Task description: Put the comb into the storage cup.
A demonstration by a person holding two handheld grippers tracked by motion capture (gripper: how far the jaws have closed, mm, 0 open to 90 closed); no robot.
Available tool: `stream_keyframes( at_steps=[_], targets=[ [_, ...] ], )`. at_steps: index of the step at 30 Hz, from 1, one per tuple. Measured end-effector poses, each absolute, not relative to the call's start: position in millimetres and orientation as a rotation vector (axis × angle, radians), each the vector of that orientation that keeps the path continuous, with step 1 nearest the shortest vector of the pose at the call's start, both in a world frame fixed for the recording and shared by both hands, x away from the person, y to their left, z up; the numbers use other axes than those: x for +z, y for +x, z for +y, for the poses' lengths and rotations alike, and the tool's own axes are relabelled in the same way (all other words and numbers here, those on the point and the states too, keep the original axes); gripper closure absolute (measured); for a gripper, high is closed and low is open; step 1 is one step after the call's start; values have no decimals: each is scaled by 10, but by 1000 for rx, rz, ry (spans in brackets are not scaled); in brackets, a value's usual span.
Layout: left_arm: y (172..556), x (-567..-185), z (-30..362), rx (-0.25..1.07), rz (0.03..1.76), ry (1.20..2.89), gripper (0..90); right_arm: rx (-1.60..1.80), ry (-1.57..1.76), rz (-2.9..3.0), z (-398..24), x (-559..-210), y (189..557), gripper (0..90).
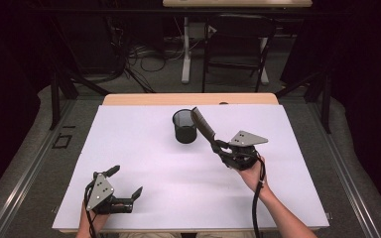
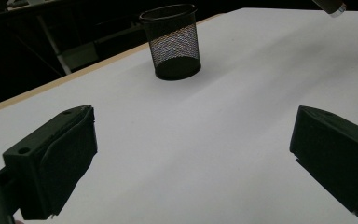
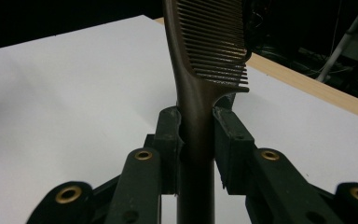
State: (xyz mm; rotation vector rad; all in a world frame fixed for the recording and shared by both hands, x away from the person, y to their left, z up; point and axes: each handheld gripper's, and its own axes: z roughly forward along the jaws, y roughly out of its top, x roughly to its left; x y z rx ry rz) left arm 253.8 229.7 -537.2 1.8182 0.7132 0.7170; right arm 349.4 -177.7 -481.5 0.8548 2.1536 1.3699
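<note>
We see the right hand-held gripper clenched on the handle of a brown comb, both pads pressed against its sides. In the high view the comb slants up and away from that hand-held gripper, its toothed end raised just beside the rim of a black mesh cup; we cannot tell whether they touch. The cup stands upright on the white counter, toward its far edge. The left hand-held gripper lies low at the near left, well apart from the cup, its jaws released and spread wide with bare counter between them
</note>
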Motion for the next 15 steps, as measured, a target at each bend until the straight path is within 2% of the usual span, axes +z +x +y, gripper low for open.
stream_keyframes(
  at_steps=[15],
  targets=[
    [2537,-5371,2294,718,713,1820,8,1410,860,2100,-1778,-4773,3509,728]
  ],
)
